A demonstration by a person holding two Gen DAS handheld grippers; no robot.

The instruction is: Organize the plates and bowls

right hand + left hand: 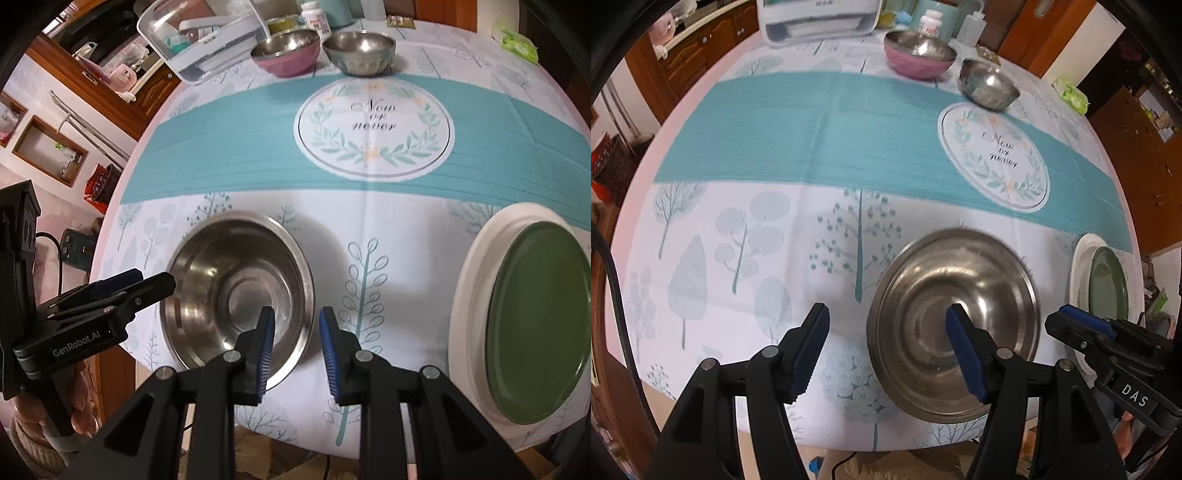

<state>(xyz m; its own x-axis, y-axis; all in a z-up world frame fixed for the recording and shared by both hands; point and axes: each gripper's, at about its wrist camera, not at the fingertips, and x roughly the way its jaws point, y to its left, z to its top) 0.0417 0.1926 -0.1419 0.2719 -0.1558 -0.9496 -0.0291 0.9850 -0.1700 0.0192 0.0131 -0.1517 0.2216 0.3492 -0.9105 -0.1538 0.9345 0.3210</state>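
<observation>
The steel bowl (955,325) sits upright on the table (738,206), mouth up, just below and ahead of my two grippers. Being round, it has no long axis to speak of; its axis runs straight up, and the flat rim lies level on the cloth.

My left gripper (886,350) hangs over the bowl's left side, jaws well apart, one finger over the bowl's inside and the other out over the cloth, nothing held. My right gripper (295,347) hovers at the bowl's right edge, jaws only a little apart, the rim below the gap but the pads not pressing on it, so it holds nothing either.

To the right of my right gripper lies a green plate (535,325) stacked flat on a white plate (471,273), both level and face up. That pile looks finished to me.

Far ahead, at the back of the table, stand a pink bowl (286,51) and a second steel bowl (360,50), side by side and upright, well apart from the one under me. Beyond them are a clear container (207,40) and some bottles.

I judge the plates sorted and the bowls only begun: three bowls are still separate, so the two at the back remain to be gathered or nested with this one.
</observation>
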